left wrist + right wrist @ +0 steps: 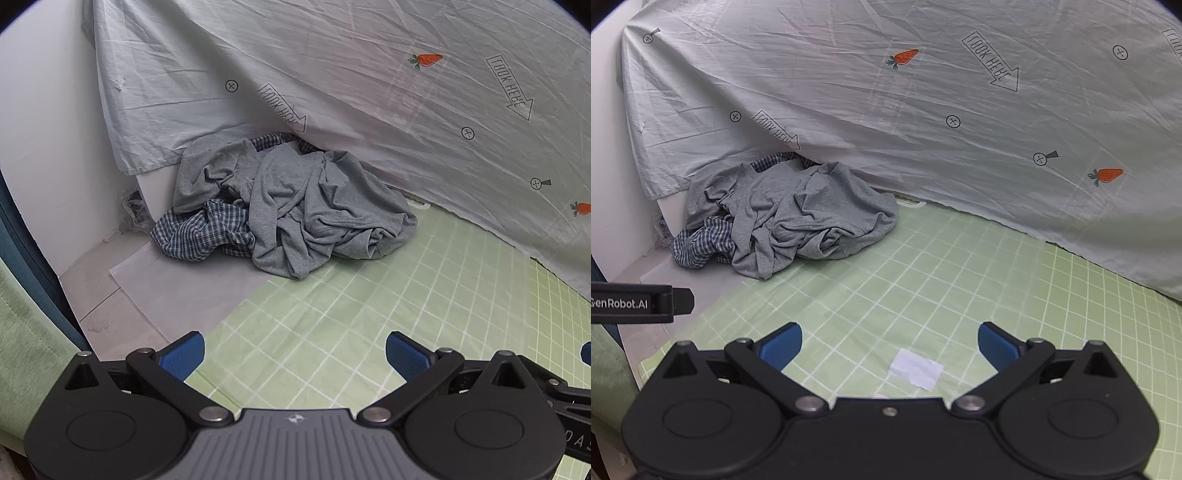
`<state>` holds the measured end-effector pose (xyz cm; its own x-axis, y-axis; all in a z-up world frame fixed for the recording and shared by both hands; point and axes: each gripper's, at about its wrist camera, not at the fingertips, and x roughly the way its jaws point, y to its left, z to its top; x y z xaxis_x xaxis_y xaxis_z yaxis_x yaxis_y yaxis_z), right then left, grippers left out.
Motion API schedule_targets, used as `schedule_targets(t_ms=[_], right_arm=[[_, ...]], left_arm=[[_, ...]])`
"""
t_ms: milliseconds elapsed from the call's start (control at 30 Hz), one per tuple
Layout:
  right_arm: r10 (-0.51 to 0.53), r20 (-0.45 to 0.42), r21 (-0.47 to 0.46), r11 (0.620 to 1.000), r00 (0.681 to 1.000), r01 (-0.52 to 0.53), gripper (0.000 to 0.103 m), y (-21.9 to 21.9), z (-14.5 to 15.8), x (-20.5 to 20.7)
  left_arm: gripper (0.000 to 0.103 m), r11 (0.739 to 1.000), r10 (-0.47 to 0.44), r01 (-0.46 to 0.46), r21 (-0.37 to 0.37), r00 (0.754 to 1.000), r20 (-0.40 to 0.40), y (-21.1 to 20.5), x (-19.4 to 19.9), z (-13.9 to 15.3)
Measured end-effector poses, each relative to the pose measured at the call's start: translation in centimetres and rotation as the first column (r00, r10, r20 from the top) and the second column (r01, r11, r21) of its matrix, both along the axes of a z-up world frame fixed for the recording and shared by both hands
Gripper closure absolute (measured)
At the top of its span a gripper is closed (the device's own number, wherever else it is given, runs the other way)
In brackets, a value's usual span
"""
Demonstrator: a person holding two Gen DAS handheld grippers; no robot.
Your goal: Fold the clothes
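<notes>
While both pairs of my jaws stand wide and hold nothing, the clothes lie ahead of them and off to the left, bunched in the far corner. My left gripper [294,354] hovers over the near edge of the green mat [369,314], where it gives way to a pale sheet [184,291]; my right gripper [889,345] hangs over the mat further right, with a white patch [916,369] on the mat just before it.

From the left view the heap sits almost straight ahead; from the right view it lies well to the left, so I judge my left hand the nearer. A grey shirt [314,206] makes up most of the heap, crumpled, with no long axis I can read. A checked garment [203,236] pokes out under it at the left and again at the back. The heap's near hem reaches onto the mat.

Behind it a printed cloth [369,74] hangs down and touches the heap's back, and a white wall [44,147] closes the left. Open mat lies between my jaws and the heap; nothing stands in the way. The clothes lie unfolded now.
</notes>
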<state>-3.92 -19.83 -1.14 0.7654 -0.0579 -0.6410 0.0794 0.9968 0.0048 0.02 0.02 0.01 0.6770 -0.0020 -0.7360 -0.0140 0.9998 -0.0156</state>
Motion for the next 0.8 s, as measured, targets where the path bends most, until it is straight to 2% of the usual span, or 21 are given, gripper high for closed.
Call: schedule_targets(t_ms=[800], right_arm=[[0.008, -0.008, 0.003, 1.0, 1.0, -0.008, 0.0, -0.18, -0.06, 0.08]], left_arm=[[0.0, 1.0, 0.009, -0.009, 0.007, 1.0, -0.002, -0.03, -0.12, -0.46]])
